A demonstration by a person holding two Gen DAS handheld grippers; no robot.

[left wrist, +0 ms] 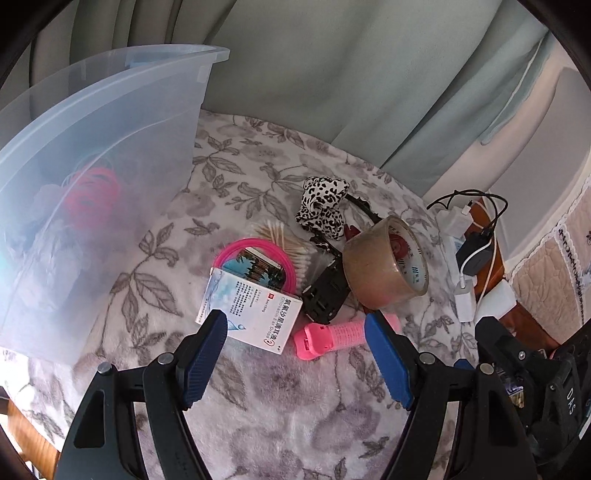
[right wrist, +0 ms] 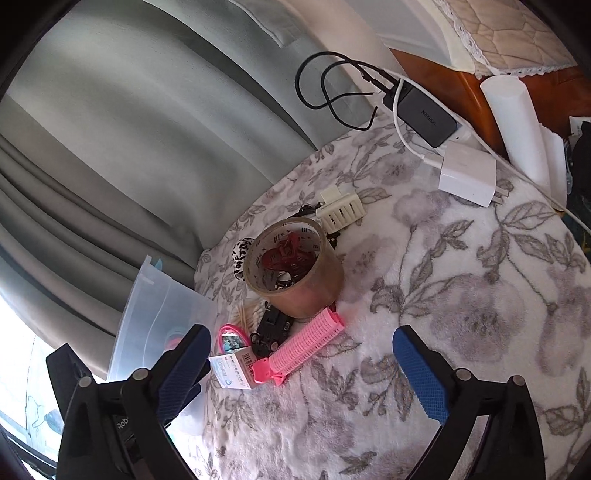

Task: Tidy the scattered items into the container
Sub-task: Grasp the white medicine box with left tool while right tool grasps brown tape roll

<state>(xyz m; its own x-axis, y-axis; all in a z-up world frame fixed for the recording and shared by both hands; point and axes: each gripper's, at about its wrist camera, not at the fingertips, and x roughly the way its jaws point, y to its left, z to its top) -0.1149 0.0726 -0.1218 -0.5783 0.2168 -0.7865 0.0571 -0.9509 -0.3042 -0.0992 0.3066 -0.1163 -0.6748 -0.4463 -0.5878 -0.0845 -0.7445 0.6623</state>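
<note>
I'm working in a home, most likely a bedroom. The surface under me is a fleecy floral blanket [right wrist: 461, 295], with grey-green curtains [left wrist: 332, 81] hanging close behind it. A quilted, lace-edged cover [right wrist: 506, 33] lies over wooden furniture [right wrist: 450, 77] at the side, where phone chargers [right wrist: 467, 173] and cables are plugged in. Small personal clutter sits around: cotton swabs [left wrist: 280, 240], a leopard-print hair bow [left wrist: 323, 206], an ear-drops box [left wrist: 255, 310].

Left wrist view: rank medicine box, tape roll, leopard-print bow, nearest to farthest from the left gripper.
1. White and blue cardboard medicine box: right by the tips of the open left gripper, toward its left finger.
2. Brown roll of clear packing tape: farther back, to the right.
3. Black-and-white leopard-print fabric bow: farthest, behind the tape, near the curtain.
</note>
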